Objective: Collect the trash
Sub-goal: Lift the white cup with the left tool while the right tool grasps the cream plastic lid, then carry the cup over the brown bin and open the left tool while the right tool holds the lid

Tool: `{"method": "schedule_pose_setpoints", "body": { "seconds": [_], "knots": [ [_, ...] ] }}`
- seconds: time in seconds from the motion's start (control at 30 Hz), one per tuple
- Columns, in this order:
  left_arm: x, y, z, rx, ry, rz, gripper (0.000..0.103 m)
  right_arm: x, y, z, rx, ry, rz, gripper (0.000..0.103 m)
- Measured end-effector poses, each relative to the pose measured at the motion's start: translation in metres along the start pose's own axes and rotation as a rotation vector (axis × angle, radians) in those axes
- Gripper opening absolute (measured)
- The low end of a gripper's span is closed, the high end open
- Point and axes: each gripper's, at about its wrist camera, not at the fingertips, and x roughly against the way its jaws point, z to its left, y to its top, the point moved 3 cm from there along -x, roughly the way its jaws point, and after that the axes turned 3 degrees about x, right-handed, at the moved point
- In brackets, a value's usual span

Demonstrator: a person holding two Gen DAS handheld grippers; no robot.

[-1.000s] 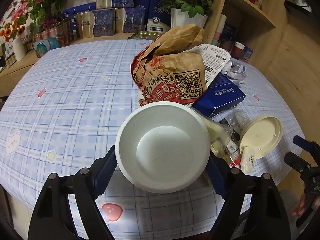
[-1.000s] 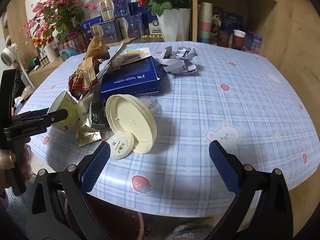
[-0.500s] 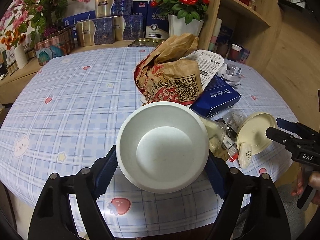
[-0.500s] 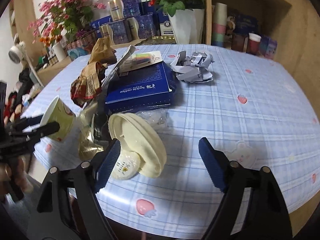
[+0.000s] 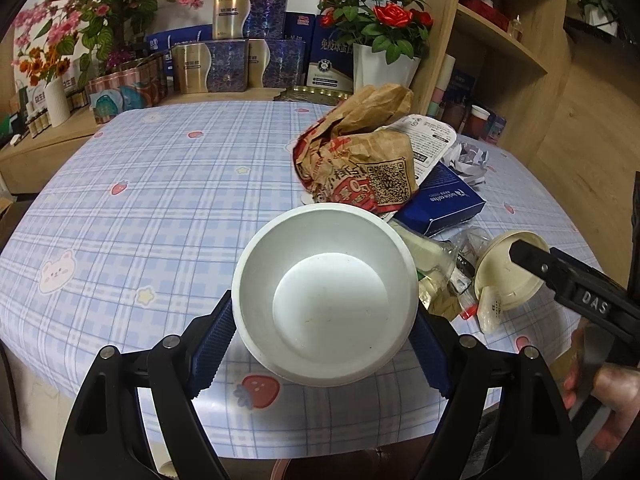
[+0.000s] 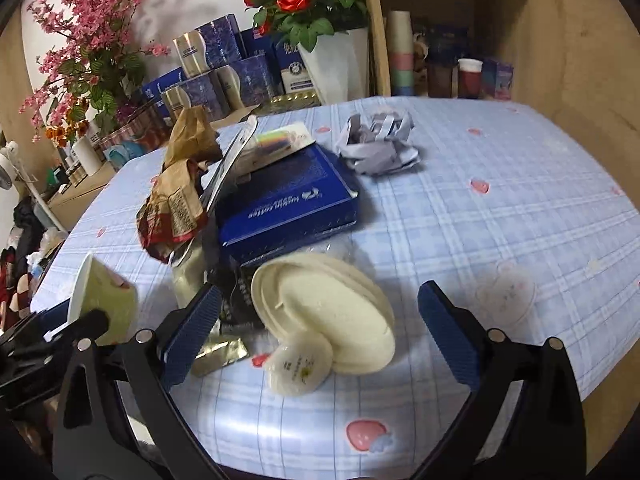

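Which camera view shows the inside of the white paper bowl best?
The left wrist view: the white paper bowl faces the camera, its empty inside fully visible. The right wrist view shows only its yellow-green outer side at the left.

Readable: "DAS" in raised letters on the black arm of the right tool (image 5: pixel 592 300). White "luckin coffee" lettering with a small logo on the side of the blue box (image 6: pixel 288 200), seen upside down from the right wrist and blurred from the left. QR code printed on the crumpled brown paper bag (image 5: pixel 360 160), beside large red and white characters too creased to make out. Fine print on the white leaflet (image 5: pixel 428 140) too small to read
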Motion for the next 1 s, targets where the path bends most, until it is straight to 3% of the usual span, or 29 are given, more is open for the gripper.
{"method": "schedule_pose_setpoints", "body": {
  "seconds": [0.1, 0.13, 0.23, 0.3, 0.43, 0.63, 1.0],
  "knots": [
    [0.004, -0.001, 0.004, 0.016, -0.007, -0.004, 0.079, 0.0, 0.0, 0.0, 0.064, -0.005, 0.001, 0.092],
    [0.006, -0.001, 0.005, 0.02, -0.009, -0.006, 0.079, -0.001, 0.0, -0.001, 0.093, -0.01, 0.006, 0.07],
    [0.01, -0.002, 0.005, 0.022, -0.013, -0.009, 0.079, -0.007, 0.001, -0.011, 0.102, -0.002, 0.049, 0.03],
    [0.014, -0.002, 0.004, 0.016, -0.013, -0.015, 0.079, -0.004, 0.006, -0.024, 0.057, 0.011, 0.033, 0.019],
    [0.024, -0.002, 0.0, 0.007, -0.013, -0.031, 0.079, 0.006, 0.015, -0.042, 0.018, -0.007, -0.025, 0.013],
    [0.041, -0.006, -0.006, -0.002, -0.027, -0.043, 0.079, 0.028, 0.022, -0.058, -0.049, -0.003, -0.072, 0.013],
    [0.077, -0.045, -0.023, -0.059, -0.085, -0.008, 0.079, 0.079, -0.008, -0.03, -0.013, 0.121, -0.086, 0.013]
  ]
}}
